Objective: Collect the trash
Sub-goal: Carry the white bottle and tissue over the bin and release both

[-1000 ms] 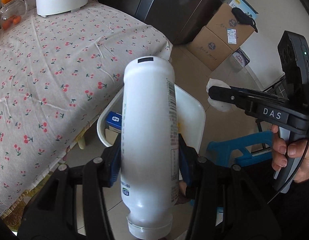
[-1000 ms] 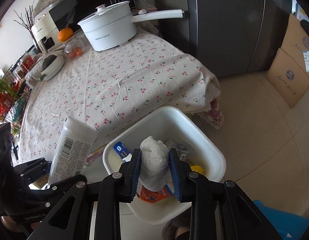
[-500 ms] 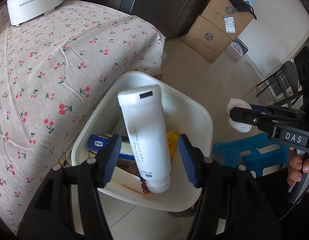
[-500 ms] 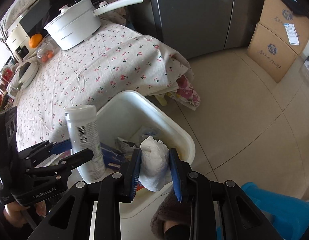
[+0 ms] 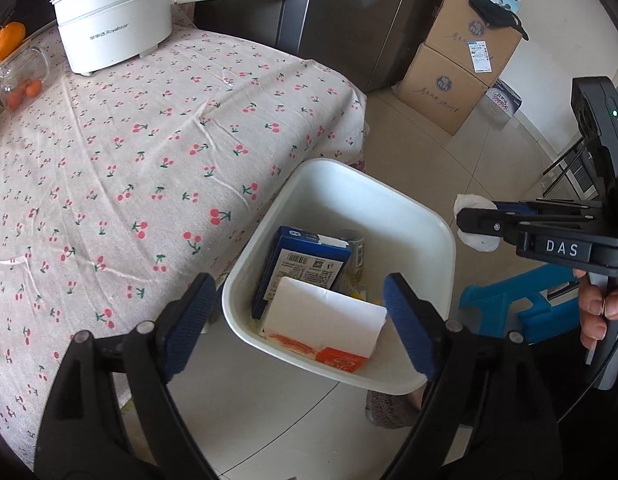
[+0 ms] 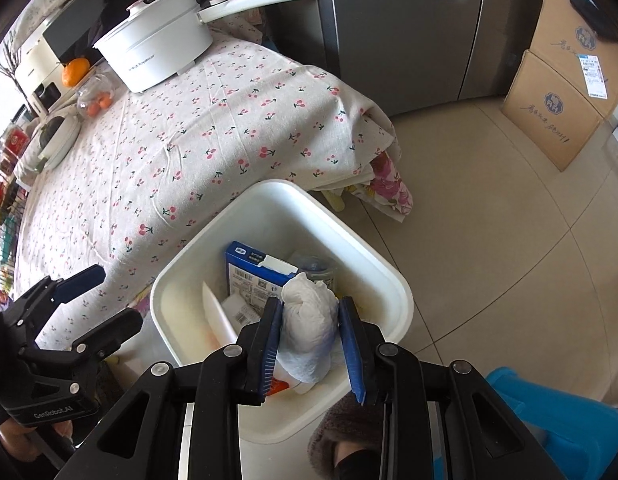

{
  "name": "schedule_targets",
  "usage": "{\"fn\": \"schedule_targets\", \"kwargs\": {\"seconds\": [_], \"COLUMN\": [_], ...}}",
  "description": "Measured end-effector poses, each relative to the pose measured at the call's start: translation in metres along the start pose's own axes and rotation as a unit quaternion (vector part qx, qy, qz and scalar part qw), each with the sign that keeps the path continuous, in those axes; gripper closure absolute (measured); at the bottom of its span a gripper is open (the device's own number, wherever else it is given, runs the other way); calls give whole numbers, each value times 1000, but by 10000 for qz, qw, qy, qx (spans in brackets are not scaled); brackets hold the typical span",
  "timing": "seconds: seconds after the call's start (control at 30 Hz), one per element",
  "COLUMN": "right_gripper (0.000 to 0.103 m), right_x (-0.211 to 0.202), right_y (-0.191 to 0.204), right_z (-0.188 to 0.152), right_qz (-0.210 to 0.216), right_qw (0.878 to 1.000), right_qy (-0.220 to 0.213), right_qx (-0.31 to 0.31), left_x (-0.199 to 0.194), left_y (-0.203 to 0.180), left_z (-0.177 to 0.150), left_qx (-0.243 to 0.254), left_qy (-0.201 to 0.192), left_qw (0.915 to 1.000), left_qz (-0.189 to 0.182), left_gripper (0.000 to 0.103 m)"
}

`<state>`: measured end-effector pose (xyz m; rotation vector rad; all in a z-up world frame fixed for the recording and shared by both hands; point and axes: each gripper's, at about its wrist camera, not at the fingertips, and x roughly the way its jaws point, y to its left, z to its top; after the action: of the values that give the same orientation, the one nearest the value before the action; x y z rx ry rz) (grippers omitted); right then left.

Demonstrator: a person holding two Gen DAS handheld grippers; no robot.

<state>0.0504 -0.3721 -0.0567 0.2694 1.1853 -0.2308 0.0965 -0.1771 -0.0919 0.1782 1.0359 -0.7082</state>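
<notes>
On the left, your left gripper (image 5: 297, 320) had just been opening and stood wide, with nothing between its blue pads (image 5: 189, 320); a second before, those pads had clamped a white bottle, and half a second before it was already loose between them, dropping toward the bin (image 5: 429, 216). Now the bottle (image 5: 325, 320) lay on its side in the bin, on top of an orange packet (image 5: 341, 360) and against a blue carton (image 5: 301, 264). That told you the drop had gone cleanly: one piece of trash was in, and the left hand was free for the next one. The tablecloth (image 5: 129, 160) beside the bin showed no loose trash in these views, only the pot (image 5: 113, 28), a jar of fruit and an orange at the far end. Further right, your right gripper (image 6: 311, 340) was at a narrow setting, both pads pressed on a crumpled white tissue wad (image 6: 309, 320), as it had been a second earlier. From its own camera the wad hung over the bin's near side; from the left camera it looked just outside the rim, so you could not be sure it was fully over the opening. I judged the next step was to bring the wad squarely over the bin before letting go, since light tissue could catch the rim and fall to the floor (image 6: 489, 200).
</notes>
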Motion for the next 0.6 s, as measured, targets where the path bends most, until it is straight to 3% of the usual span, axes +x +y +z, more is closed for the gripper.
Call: {"fn": "schedule_targets", "kwargs": {"seconds": [0.23,0.37,0.5,0.6], "right_gripper": [66,35,24,9], "right_x": [10,10,8,0], "right_y": [11,15,21,28], "right_z": [8,10,11,8], "right_qz": [-88,-156,-124,-153], "right_qw": [9999,9996,9996,9995], "right_qy": [99,68,7,-175], "right_qx": [77,208,258,226], "left_x": [-25,-41,-53,-65], "left_y": [14,23,24,22], "left_z": [-9,-15,-21,-27], "left_qx": [-13,-220,-279,-330], "left_qy": [-206,-303,-386,-479], "left_qw": [9988,9977,9953,9922], "left_qz": [434,557,848,1105], "left_gripper": [9,4,1,1]}}
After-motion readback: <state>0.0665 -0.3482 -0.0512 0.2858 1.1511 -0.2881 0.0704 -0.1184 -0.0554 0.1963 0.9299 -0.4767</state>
